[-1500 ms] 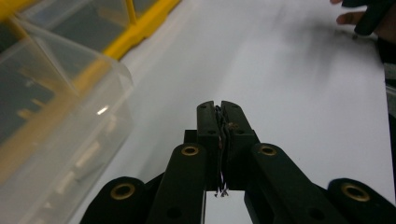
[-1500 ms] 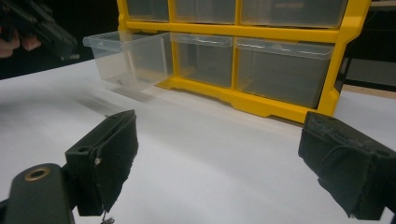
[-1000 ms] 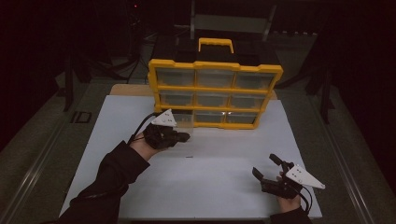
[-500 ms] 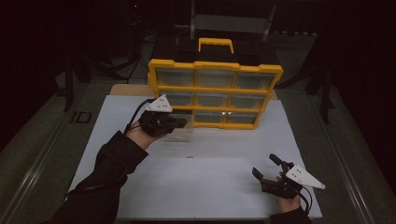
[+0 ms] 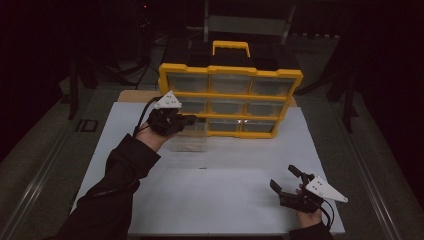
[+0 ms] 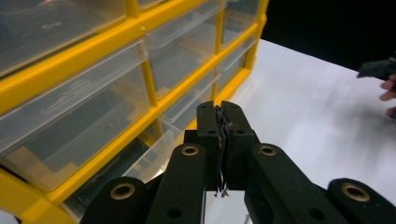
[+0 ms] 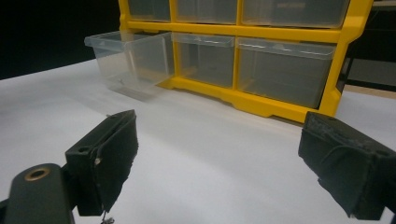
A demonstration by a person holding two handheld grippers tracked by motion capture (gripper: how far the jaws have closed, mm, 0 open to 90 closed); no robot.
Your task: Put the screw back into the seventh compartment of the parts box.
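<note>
No readable brand, label or writing on anything here; too dim in the high view, and the drawer fronts are blank clear plastic.

Left gripper [image 5: 192, 119]: jaws fully closed, pads pressed flat together, nothing between them apart from frayed threads off the pad lining. It hangs above the pulled-out drawer [image 5: 190, 141], tips pointing at the front of the yellow organizer [image 5: 230, 100]. Can't tell if the tips touch the cabinet; from its own camera they look just short of the yellow divider.

Drawer: clear plastic, bottom row, left end of the organizer, slid well out onto the white table top [image 5: 225, 200]. Its back end is at the cabinet slot. A tiny dark item lies on its floor in the right gripper view; too small to identify.

Right gripper [image 5: 289, 181]: jaws wide apart, empty, low over the table near the front right corner, well apart from the organizer and drawer.

Organizer stands upright at the far edge of the table top, three rows of three drawers, black-and-yellow handle on top. Other drawers are shut.
</note>
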